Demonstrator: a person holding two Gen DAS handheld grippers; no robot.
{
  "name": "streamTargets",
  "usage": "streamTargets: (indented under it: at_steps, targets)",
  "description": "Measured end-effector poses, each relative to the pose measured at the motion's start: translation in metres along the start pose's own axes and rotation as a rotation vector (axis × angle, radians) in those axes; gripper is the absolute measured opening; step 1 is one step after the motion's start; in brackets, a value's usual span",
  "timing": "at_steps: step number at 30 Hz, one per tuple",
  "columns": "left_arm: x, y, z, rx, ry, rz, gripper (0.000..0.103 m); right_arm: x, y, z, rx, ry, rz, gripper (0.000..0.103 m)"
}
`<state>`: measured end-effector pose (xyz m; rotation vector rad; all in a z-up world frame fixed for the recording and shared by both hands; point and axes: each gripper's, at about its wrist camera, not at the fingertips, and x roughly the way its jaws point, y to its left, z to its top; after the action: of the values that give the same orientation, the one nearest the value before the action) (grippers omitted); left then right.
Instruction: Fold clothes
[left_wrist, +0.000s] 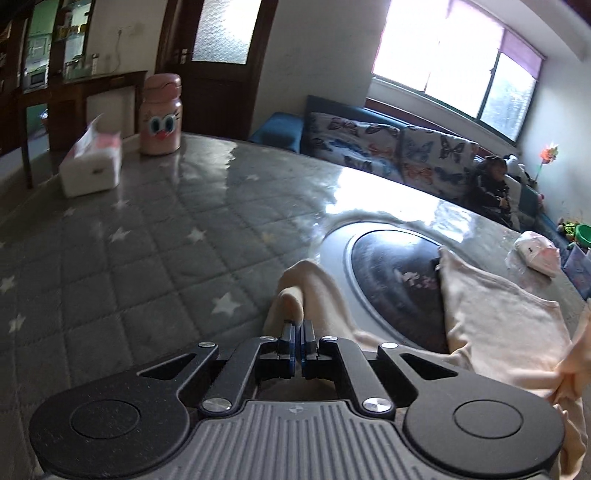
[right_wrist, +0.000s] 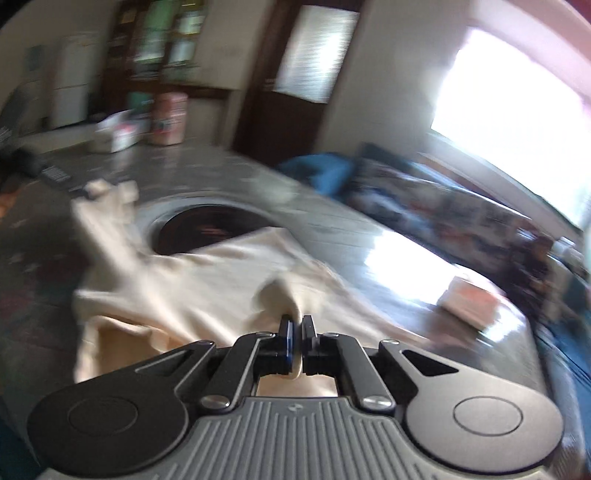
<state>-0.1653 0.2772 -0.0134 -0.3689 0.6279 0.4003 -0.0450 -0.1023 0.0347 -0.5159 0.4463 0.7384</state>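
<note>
Left tool (left_wrist: 297, 326): jaws pinched nearly together on a bunched fold of the cream garment (left_wrist: 498, 325). The cloth rises as a rounded lump just ahead of the fingertips (left_wrist: 288, 330). From there it trails right, partly over the dark round inset (left_wrist: 391, 269) in the surface (left_wrist: 147, 240), then spreads flat toward the right edge of my left view.

Right tool (right_wrist: 295, 325): jaws also closed down on the same garment (right_wrist: 207, 288), with fabric visible wedged between them. Right view is heavily motion-blurred, so fine detail is unreliable. I can see the cloth spread across the surface (right_wrist: 388, 236) in front of the tool. One narrow part, maybe a sleeve, stretches off to the far left beside the round inset (right_wrist: 210, 229).

Surface has a grey quilted star-pattern cover under a glossy top.

Other items, all well apart from the garment:
- white tissue box (left_wrist: 92, 162), far left
- pink jar with a cartoon face (left_wrist: 160, 114), just beside the box
- small pink-and-white pack (left_wrist: 537, 254), near the right edge

Sofa with butterfly print (left_wrist: 388, 147) sits behind the surface, under the window (left_wrist: 458, 62).
</note>
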Motion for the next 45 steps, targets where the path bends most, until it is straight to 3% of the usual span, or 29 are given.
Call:
streamTargets:
  at_steps: [5,11,20,24,28,34,39,43,45]
  targets:
    - [-0.009,0.006,-0.009,-0.007,0.008,0.026,0.003,-0.03,-0.055,-0.031,0.127,0.031,-0.193,0.003]
    - [-0.029,0.012,-0.025,-0.023,0.026,0.068,0.003,-0.045,-0.103,-0.075,0.24,0.086,-0.35,0.003]
    - [-0.05,0.021,-0.05,-0.011,0.106,0.1,0.004,-0.024,-0.124,-0.137,0.309,0.243,-0.398,0.004]
    - [-0.065,0.011,-0.045,0.069,0.093,0.076,0.011,-0.027,-0.121,-0.129,0.323,0.217,-0.385,0.011]
    - [-0.082,-0.01,-0.044,0.17,0.062,0.034,0.016,-0.045,-0.105,-0.103,0.267,0.163,-0.342,0.015]
    - [-0.105,-0.051,-0.046,0.297,-0.007,-0.069,0.042,-0.054,-0.052,-0.067,0.159,0.092,-0.085,0.017]
    - [-0.104,-0.093,-0.057,0.377,0.017,-0.256,0.045,-0.046,-0.001,-0.048,0.102,0.078,0.208,0.022]
    - [-0.097,-0.134,-0.073,0.457,0.065,-0.408,0.046,-0.038,0.03,-0.044,0.031,0.094,0.331,0.025]
    - [-0.088,-0.151,-0.082,0.505,0.09,-0.434,0.047,-0.033,0.044,-0.042,-0.004,0.107,0.375,0.025]
